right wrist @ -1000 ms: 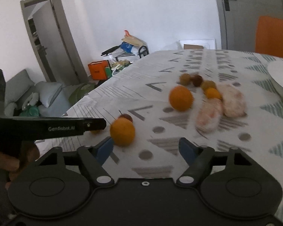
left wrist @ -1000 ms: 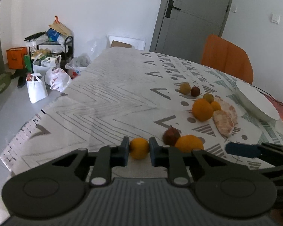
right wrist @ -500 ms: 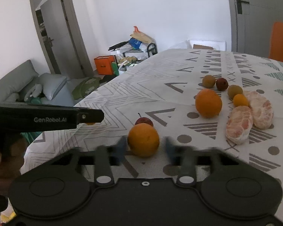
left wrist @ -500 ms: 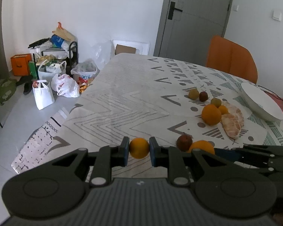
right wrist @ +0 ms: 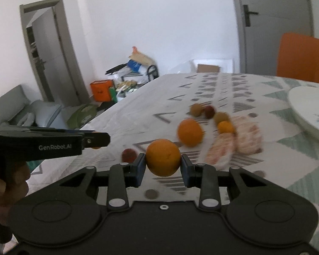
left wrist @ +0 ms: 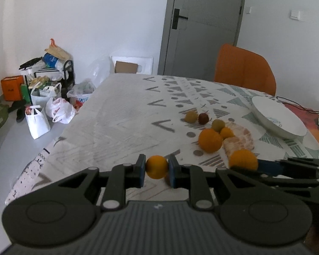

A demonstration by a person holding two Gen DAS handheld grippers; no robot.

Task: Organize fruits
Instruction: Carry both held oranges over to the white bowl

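My left gripper (left wrist: 156, 170) is shut on a small orange (left wrist: 156, 167) and holds it above the near table edge. My right gripper (right wrist: 162, 165) is shut on a larger orange (right wrist: 163, 157), lifted off the cloth; it also shows in the left wrist view (left wrist: 243, 159). A third orange (left wrist: 210, 140) lies on the patterned tablecloth beside peeled citrus halves (left wrist: 239, 140), a tiny orange fruit (left wrist: 227, 132), two greenish-brown fruits (left wrist: 191, 116) and a dark red one (left wrist: 203, 118). A red fruit (right wrist: 128, 155) lies near my right gripper.
A white plate (left wrist: 276, 120) sits at the table's right side. An orange chair (left wrist: 244, 70) stands behind the table. Bags and a cluttered rack (left wrist: 46, 85) stand on the floor at left. The left gripper shows in the right wrist view (right wrist: 53, 142).
My right gripper has closed on the larger orange and lifted it. Both grippers have risen and moved forward, the left still holding its small orange.
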